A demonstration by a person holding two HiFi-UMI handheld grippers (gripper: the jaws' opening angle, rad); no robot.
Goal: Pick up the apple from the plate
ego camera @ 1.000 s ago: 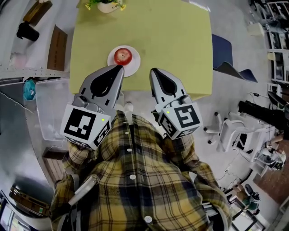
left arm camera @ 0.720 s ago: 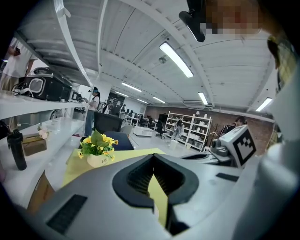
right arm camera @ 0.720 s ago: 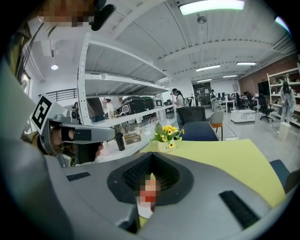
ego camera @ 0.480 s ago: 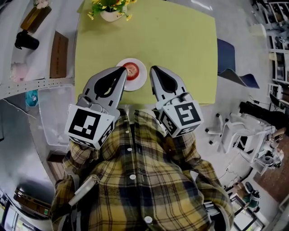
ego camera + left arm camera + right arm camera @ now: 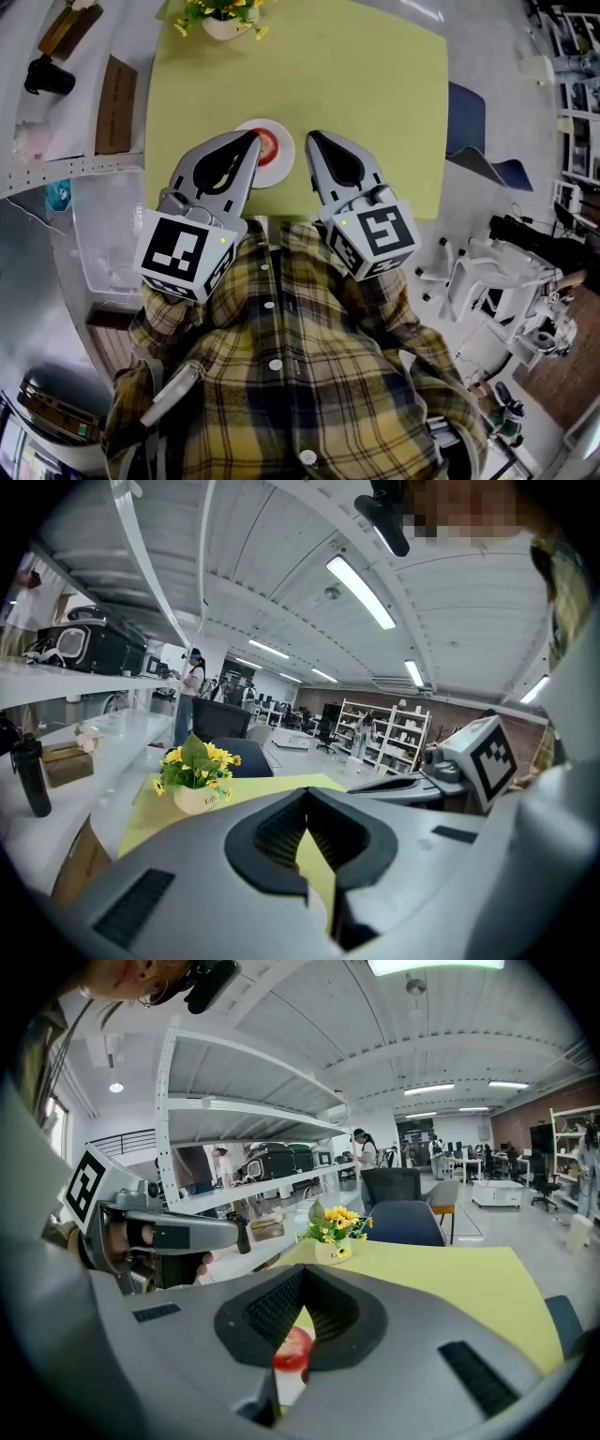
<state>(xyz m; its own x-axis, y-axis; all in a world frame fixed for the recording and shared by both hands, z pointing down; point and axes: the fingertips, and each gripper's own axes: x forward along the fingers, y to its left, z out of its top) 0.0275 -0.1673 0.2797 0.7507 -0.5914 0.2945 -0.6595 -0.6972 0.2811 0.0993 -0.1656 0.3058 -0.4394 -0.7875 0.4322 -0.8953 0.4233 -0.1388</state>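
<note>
Red apple (image 5: 270,144) sat near my left hand-held gripper (image 5: 250,138) and right hand-held gripper (image 5: 313,138), both closed, empty; unopened, they risked shoving it away.

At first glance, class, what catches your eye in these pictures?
A red apple sits on a white plate near the front edge of the yellow-green table. The left gripper and right gripper, both shut, flank the plate. Yellow flowers stand at the far edge.
</note>
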